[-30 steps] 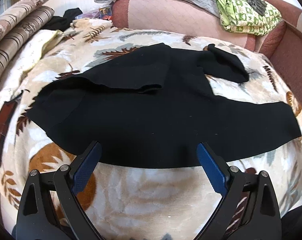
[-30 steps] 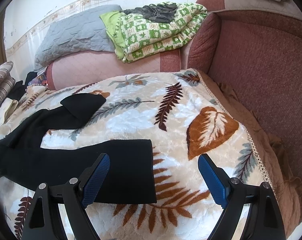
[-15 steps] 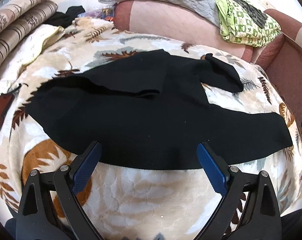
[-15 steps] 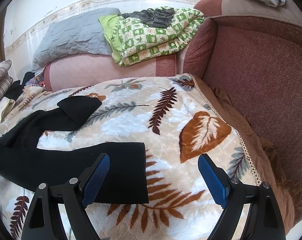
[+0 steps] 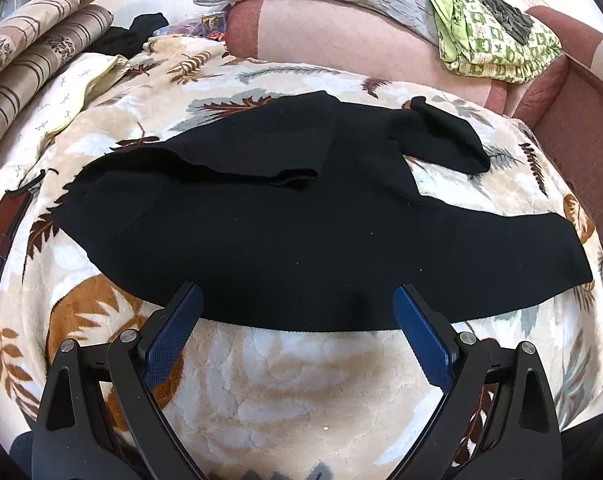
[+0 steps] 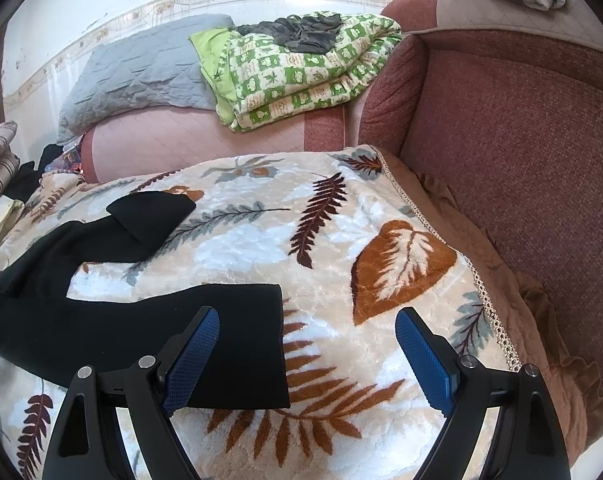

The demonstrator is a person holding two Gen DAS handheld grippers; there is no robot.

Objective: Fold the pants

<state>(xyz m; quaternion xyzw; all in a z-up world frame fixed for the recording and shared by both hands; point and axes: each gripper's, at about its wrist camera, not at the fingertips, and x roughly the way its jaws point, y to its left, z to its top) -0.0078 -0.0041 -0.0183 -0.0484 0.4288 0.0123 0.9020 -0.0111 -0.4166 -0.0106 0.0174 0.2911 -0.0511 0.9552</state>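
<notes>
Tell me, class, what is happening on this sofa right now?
A person holding a gripper in each hand is about to fold a pair of black pants spread on a leaf-patterned blanket over a sofa. The left gripper hangs over the near edge of the pants, its jaws open and empty. The right gripper hangs by the cuff of the nearer leg, also open. The farther leg lies bunched up. Neither gripper holds the pants, so no fold has been made.

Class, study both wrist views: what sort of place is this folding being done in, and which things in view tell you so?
Most likely a home living room or bedroom. The black pants lie on a plush leaf-patterned blanket spread over a reddish sofa, and folded bedding, a green checked quilt, is stacked on its arm.
</notes>
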